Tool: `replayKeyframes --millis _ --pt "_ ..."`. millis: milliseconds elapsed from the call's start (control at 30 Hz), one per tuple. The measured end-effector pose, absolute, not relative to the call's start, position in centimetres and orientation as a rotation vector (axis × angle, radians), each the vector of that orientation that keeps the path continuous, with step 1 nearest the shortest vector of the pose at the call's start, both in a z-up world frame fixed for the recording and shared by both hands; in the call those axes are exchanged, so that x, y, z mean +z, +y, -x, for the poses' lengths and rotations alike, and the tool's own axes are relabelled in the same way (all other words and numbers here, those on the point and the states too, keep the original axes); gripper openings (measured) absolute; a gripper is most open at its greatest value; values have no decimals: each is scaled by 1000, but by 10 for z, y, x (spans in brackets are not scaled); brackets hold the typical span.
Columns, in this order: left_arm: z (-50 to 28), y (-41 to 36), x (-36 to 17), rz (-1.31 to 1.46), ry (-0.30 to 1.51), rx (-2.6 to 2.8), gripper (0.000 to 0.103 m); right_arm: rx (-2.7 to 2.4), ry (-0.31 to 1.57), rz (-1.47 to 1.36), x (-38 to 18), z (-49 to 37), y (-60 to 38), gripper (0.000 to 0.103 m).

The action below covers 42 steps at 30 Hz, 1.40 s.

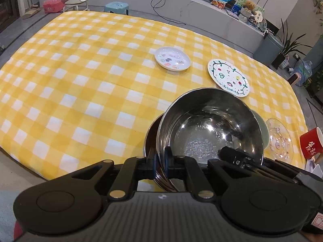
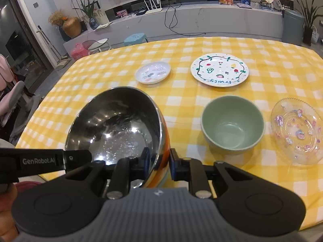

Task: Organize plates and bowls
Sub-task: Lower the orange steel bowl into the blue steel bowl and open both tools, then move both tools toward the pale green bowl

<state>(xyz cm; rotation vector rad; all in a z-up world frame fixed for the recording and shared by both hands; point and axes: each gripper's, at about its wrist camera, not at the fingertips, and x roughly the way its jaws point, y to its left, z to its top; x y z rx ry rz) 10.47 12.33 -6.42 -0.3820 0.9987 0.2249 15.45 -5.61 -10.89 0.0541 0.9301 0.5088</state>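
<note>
A steel bowl is held tilted above the yellow checked table. My left gripper is shut on its left rim. My right gripper is shut on its right rim, and the bowl fills the left of the right wrist view. A green bowl stands to the right of it. A small white plate, a large fruit-pattern plate and a clear glass plate lie on the table. In the left wrist view I see the small plate, the fruit plate and the glass plate.
A red cup stands at the right table edge. Beyond the table are a low grey bench with clutter, a blue stool, a pink box and a grey bin.
</note>
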Motion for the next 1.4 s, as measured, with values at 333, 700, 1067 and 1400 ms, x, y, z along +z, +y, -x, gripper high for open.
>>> replayKeyframes --millis 333,700,1067,1400 --pt "-106 130 -66 379 986 256 14 512 873 -14 -113 -151 -48 29" --pt "-107 136 -74 395 1007 269 16 487 844 -32 -117 -155 -53 27" --pt "-106 133 -73 353 987 279 18 500 843 -22 -118 -156 -56 28" --pt "-103 132 -65 332 929 310 42 489 788 7 -103 -148 -60 35"
